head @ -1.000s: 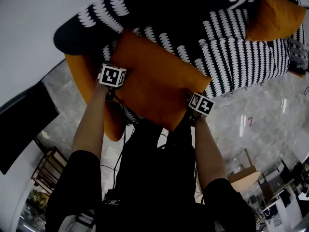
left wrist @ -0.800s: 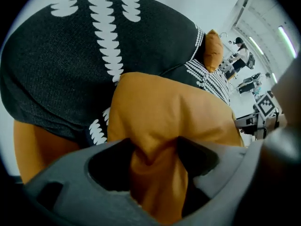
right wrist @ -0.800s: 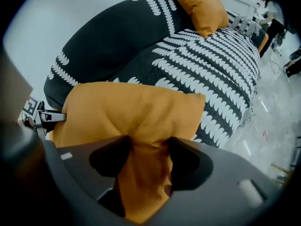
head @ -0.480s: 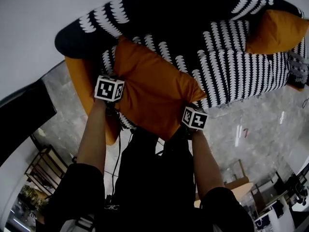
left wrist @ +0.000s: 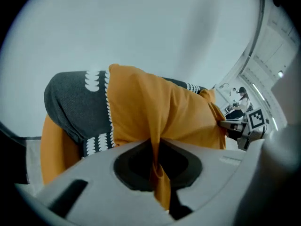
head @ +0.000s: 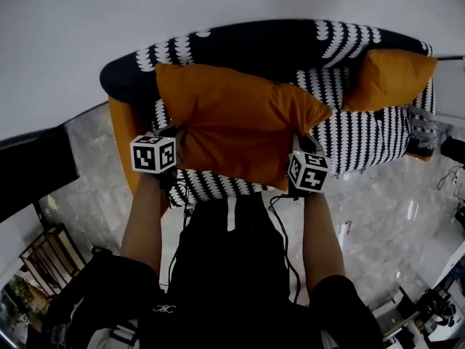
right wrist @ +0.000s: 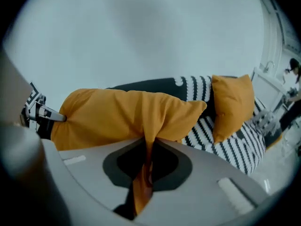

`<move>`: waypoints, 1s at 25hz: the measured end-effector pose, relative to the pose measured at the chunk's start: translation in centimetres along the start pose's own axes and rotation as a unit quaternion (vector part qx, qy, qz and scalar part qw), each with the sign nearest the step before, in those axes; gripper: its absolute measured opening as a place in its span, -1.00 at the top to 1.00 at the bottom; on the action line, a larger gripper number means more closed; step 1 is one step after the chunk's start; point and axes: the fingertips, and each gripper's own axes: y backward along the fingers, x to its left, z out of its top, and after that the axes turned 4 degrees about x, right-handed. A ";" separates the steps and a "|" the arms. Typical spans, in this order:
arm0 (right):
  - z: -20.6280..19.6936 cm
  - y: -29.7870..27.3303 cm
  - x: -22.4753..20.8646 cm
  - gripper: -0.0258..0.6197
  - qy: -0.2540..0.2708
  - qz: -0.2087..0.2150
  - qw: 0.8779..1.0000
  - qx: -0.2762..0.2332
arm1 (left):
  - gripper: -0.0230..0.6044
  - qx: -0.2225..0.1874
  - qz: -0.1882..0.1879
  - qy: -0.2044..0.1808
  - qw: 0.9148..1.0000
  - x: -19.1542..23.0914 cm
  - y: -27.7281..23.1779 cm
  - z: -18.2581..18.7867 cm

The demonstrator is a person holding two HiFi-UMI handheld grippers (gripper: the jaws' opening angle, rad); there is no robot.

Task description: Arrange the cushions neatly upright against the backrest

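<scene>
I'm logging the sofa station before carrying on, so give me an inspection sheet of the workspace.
Surface: black-and-white patterned sofa with orange sides.
Job's things: large orange cushion held by its near edge before the backrest; second orange cushion upright at the sofa's right end.
Clutter: small grey thing at the sofa's right end, too blurred to name.
Grippers: left gripper shut on a fold of the large orange cushion; right gripper's jaws have just been closing and pinch another fold.
Cables: black cable hangs from the right gripper down the person's front.
Surroundings: white wall, grey marble floor, shelving at lower left.
</scene>
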 end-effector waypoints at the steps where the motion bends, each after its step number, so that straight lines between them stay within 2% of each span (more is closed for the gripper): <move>1: 2.0 0.3 -0.6 0.83 0.017 -0.001 1.000 -0.012 | 0.85 -0.011 0.002 -0.002 1.000 -0.7 0.2 0.9; 5: 9.1 0.5 -3.7 0.82 0.083 -0.001 0.995 -0.054 | 0.84 -0.057 0.012 -0.003 0.998 -3.9 0.1 4.4; 8: 11.9 -1.0 -6.3 0.82 0.123 0.004 0.990 -0.064 | 0.84 -0.080 0.022 0.004 0.997 -5.8 -1.2 5.8; 12: 14.4 -4.8 -8.1 0.82 0.173 -0.013 0.982 -0.070 | 0.85 -0.085 0.038 0.005 0.996 -6.0 -4.3 6.5; 16: 15.6 -9.3 -9.9 0.83 0.193 -0.024 0.979 -0.059 | 0.85 -0.085 0.052 0.018 0.995 -5.3 -7.9 7.6; 18: 15.4 -11.5 -10.8 0.83 0.193 -0.026 0.980 -0.047 | 0.85 -0.068 0.059 0.013 0.996 -5.1 -9.7 7.4; 22: 13.3 -14.4 -11.7 0.84 0.195 -0.023 0.980 -0.026 | 0.83 -0.027 0.074 0.005 0.997 -4.4 -12.5 4.8; 25: 13.4 -15.0 -11.0 0.84 0.201 -0.021 0.979 -0.038 | 0.82 -0.037 0.075 0.026 0.996 -3.0 -12.9 4.9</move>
